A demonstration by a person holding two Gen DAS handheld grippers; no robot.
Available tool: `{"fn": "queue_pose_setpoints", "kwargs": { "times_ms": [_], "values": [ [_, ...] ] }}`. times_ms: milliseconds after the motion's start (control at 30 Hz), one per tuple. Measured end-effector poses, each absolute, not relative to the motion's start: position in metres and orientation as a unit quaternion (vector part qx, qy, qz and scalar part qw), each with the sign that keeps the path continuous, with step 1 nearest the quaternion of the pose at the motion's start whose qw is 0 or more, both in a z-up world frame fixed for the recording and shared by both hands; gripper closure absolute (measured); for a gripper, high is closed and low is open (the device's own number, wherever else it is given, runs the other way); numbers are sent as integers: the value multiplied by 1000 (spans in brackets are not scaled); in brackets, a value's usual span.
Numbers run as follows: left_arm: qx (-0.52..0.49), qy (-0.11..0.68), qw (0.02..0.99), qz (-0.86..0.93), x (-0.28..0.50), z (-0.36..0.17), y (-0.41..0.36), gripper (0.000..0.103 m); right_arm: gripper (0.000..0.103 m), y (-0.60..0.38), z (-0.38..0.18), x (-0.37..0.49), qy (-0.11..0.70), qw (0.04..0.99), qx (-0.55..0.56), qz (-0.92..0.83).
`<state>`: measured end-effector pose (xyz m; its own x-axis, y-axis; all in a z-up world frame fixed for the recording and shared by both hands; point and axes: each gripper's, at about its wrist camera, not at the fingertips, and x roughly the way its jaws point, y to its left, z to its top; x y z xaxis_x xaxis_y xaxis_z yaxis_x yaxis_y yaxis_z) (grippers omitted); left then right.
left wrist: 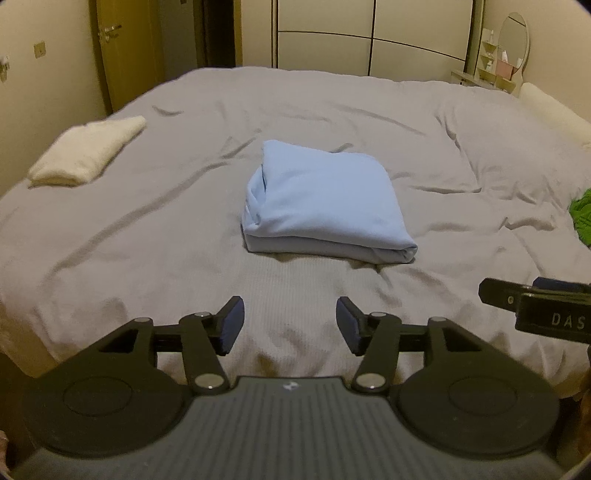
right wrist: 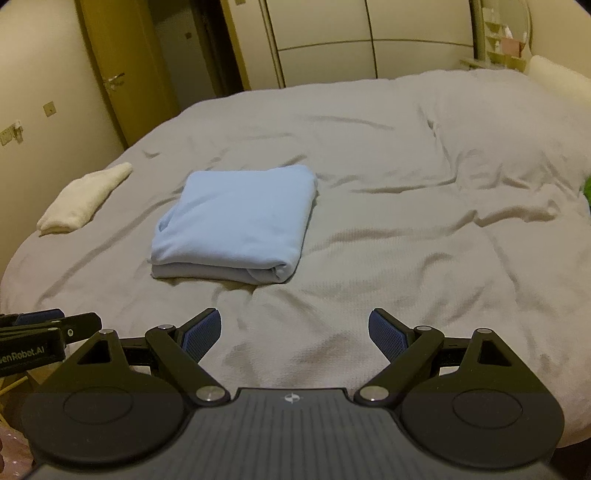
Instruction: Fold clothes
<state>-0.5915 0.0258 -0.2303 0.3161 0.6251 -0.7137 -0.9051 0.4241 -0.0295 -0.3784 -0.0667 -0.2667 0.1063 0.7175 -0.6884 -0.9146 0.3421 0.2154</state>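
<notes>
Folded flat at frame centre: blue garment (left wrist: 325, 206). Left gripper (left wrist: 290, 325) and right gripper (right wrist: 294, 334) gaping wide, empty, low in frame. Green cloth (left wrist: 581, 218) at right edge, perhaps unfolded.

A folded cloth (left wrist: 325, 203) is lying in the middle of the bed (left wrist: 461, 155). A smaller folded towel (left wrist: 86, 151) is lying far to its left, near the bed's edge. Another cloth (left wrist: 581, 218) is peeking in at the right edge. Behind the bed a wardrobe (left wrist: 369, 33) is standing.
</notes>
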Motion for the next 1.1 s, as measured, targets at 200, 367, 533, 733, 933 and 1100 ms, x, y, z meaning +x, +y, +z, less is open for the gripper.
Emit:
{"fn": "queue_pose_setpoints", "kwargs": {
  "times_ms": [200, 367, 533, 733, 933, 1100],
  "values": [
    [-332, 289, 774, 455, -615, -257, 71, 31, 14, -50, -297, -359, 425, 716, -127, 539],
    [-424, 252, 754, 434, -637, -286, 116, 31, 14, -29, -322, -342, 474, 688, -94, 541],
    [-475, 218, 747, 411, -650, -308, 158, 30, 14, -8, -343, -312, 526, 651, -8, 548],
    [-529, 179, 734, 386, -664, -339, 218, 29, 13, 14, -367, -274, 575, 599, 97, 549],
    [-556, 148, 750, 326, -660, -360, 264, 27, 13, 34, -379, -254, 590, 569, 141, 555],
    [-567, 141, 764, 272, -641, -373, 296, 27, 13, 59, -378, -248, 586, 557, 137, 572]
  ]
}}
